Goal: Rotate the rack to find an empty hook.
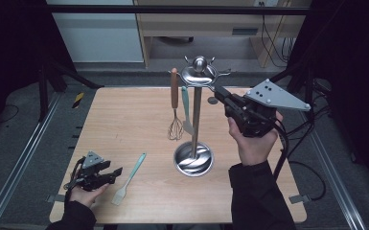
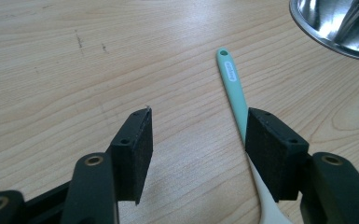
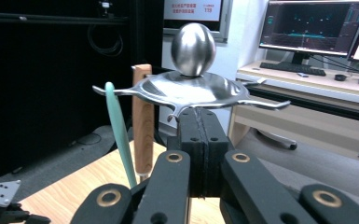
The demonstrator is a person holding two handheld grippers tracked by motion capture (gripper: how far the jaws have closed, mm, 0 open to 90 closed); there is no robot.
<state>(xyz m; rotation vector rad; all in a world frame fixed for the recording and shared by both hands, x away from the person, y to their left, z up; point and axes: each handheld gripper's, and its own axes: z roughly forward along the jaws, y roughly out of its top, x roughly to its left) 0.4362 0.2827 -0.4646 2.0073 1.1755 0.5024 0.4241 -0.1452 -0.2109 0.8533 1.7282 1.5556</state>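
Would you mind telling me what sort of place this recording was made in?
Probably a lab or office set up for recording: a wooden table sits inside a black frame, with computer monitors on a desk behind and cables on the floor.

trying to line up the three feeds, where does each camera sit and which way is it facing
High view: above the person's side, facing forward and down on the table; both forearms and hands show.
Left gripper view: on the left gripper, low over the table, toward the teal brush.
Right gripper view: on the right gripper, level at the rack top.
All three share the rack.
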